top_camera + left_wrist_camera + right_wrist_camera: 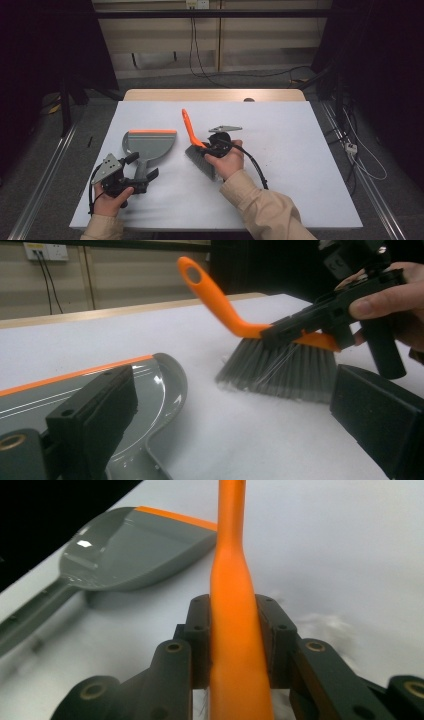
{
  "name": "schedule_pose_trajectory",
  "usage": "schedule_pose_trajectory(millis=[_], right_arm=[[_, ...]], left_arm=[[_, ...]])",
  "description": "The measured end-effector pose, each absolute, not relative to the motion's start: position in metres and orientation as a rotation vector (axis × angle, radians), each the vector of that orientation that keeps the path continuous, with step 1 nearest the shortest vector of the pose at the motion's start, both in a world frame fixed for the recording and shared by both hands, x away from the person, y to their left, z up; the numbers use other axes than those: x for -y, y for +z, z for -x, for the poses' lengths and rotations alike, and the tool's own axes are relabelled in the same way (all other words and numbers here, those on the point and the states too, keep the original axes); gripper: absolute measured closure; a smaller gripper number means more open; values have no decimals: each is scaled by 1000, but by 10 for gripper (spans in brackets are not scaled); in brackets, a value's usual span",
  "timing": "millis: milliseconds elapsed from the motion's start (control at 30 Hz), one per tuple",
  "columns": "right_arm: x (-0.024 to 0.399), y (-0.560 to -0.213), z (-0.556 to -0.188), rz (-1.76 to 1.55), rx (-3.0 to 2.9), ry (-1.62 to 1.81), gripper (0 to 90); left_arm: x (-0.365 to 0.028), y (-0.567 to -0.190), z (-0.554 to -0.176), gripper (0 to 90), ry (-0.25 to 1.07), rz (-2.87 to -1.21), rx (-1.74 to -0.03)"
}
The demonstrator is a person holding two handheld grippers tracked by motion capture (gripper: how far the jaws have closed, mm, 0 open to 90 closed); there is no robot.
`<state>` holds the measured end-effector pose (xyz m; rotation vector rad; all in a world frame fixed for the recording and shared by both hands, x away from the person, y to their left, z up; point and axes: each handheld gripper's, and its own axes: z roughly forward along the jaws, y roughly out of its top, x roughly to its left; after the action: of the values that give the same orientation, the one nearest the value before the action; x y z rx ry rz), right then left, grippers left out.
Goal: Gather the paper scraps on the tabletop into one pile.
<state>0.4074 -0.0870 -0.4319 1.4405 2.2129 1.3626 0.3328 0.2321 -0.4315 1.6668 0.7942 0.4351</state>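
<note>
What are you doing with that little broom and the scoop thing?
A person holds a gripper in each hand. The right gripper is clamped on the orange handle of a hand brush, bristles down on the white table. The left gripper is open around the grey dustpan's handle, not yet gripping it.

The right gripper (235,630) has both black jaws closed against the sides of the orange brush handle (232,605). The handle runs up the middle of the view, from the bottom edge to the top edge, narrowing above the jaws. A grey dustpan (135,547) with an orange front edge lies on the white table (340,545) to the upper left; its handle extends toward the lower left.
</note>
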Motion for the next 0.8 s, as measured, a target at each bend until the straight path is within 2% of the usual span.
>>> schedule_pose_trajectory(millis=[300, 533, 800], right_arm=[[118, -412, -400, -1438, -2142, 1386, 709], [107, -404, -397, -1385, -2155, 1414, 709], [91, -418, -390, -1332, -2282, 1359, 709]], left_arm=[[-228, -431, -333, 46, 438, -1673, -788], [-228, -431, -334, 46, 437, -1676, -790], [-227, -431, -334, 46, 436, -1676, -788]])
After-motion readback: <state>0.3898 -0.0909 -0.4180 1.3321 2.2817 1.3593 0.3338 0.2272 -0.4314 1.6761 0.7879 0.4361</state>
